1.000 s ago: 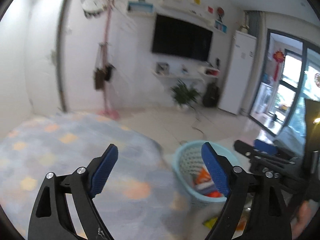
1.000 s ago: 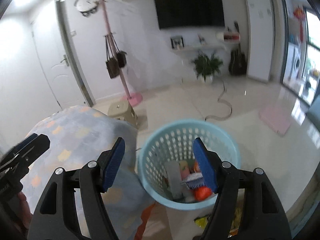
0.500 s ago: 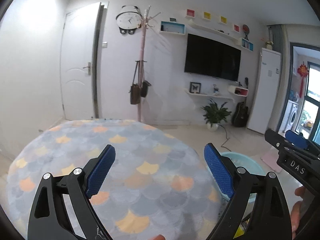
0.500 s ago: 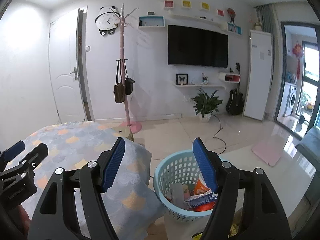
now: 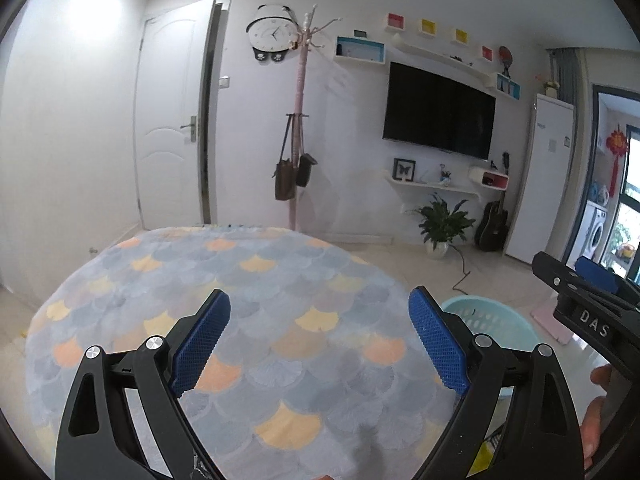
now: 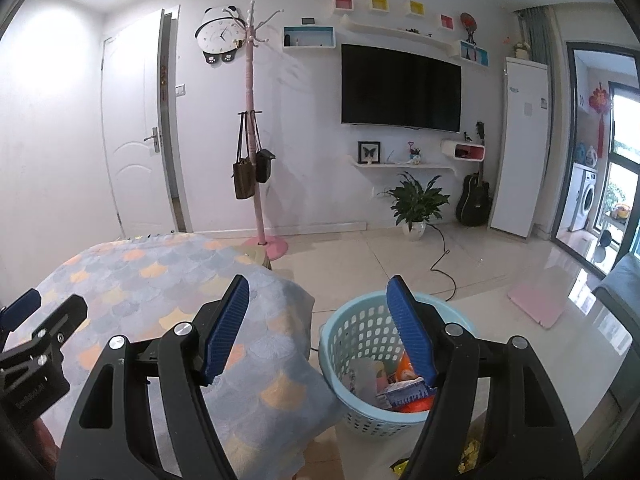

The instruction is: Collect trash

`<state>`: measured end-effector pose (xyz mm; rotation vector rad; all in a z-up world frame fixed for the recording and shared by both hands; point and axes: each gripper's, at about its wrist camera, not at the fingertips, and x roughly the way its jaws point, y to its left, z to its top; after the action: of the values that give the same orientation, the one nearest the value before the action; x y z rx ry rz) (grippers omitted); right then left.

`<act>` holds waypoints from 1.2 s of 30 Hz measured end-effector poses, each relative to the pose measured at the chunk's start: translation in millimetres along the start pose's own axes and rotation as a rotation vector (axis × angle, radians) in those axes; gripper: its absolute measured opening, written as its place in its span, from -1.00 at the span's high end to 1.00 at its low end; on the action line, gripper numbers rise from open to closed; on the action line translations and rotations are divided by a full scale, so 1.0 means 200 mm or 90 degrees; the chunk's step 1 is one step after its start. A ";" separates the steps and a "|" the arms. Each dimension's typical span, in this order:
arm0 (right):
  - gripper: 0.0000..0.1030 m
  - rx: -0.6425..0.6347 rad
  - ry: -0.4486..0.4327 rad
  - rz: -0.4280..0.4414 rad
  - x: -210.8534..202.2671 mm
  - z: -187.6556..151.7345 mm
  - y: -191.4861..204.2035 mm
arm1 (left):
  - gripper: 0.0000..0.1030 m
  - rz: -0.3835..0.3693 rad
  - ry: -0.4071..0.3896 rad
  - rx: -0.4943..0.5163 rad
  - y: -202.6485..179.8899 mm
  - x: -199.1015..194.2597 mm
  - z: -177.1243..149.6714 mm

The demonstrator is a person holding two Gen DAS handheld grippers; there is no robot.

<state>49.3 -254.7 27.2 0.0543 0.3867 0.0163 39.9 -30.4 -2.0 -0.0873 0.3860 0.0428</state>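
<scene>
A light blue plastic basket (image 6: 360,332) stands on the floor beside the table, with several pieces of trash (image 6: 404,392) in it. Its rim also shows in the left wrist view (image 5: 480,312). My right gripper (image 6: 318,324) is open and empty, held above the gap between table edge and basket. My left gripper (image 5: 320,328) is open and empty over the round table (image 5: 256,272), which has a grey cloth with a scale pattern. The right gripper also shows at the right edge of the left wrist view (image 5: 588,300).
A pink coat stand (image 6: 256,160) with bags, a stool (image 6: 256,258), a potted plant (image 6: 416,204), a black cable (image 6: 444,256) and a pink mat (image 6: 538,304) are on the tiled floor beyond. Yellow wrappers (image 6: 468,452) lie on the floor near the basket.
Both grippers have tilted up from looking down at the basket to a level view of the room. The left gripper has moved over the table. Both stayed open.
</scene>
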 end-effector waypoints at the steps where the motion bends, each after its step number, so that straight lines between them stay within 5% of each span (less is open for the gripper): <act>1: -0.40 0.001 -0.001 -0.001 0.00 0.00 0.00 | -0.72 -0.001 -0.001 0.001 0.00 0.00 0.00; 18: -0.64 0.010 -0.001 -0.018 0.00 0.01 -0.02 | -0.72 -0.009 0.003 -0.005 0.02 -0.02 0.00; 36: -0.65 0.014 0.016 -0.001 0.02 -0.02 -0.01 | -0.76 -0.009 -0.001 0.003 -0.01 -0.04 -0.01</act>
<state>52.2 -256.5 22.2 0.0763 0.4123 0.0113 31.8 -31.8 -0.7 -0.0849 0.3832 0.0276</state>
